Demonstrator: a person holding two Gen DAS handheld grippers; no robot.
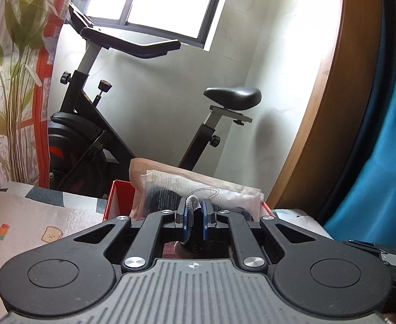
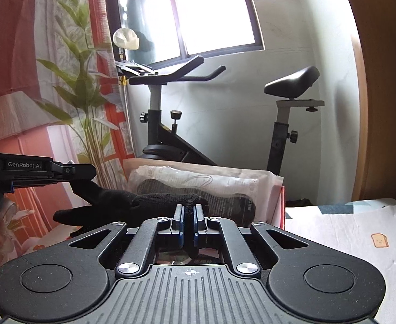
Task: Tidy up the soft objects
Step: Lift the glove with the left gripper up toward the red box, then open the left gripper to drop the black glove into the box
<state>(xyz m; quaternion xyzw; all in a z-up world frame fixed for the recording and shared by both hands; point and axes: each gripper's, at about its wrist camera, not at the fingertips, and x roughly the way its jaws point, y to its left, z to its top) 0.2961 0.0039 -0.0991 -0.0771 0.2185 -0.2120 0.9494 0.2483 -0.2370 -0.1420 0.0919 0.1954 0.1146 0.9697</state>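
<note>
Patterned tabletop (image 2: 346, 224), red box (image 1: 115, 202) holding bagged insoles (image 2: 198, 189)

A black knit glove (image 2: 116, 205) hangs stretched across the lower middle of the frame, fingers splayed lower left, its cuff edge centre; in the left wrist view its grey-trimmed cuff (image 1: 193, 202) stands upright at lower centre

The left gripper (image 1: 195, 217) pinches a grey-and-black knit glove (image 1: 193, 202) before a red box (image 1: 116, 202) holding plastic-wrapped packets (image 1: 198, 189).
</note>
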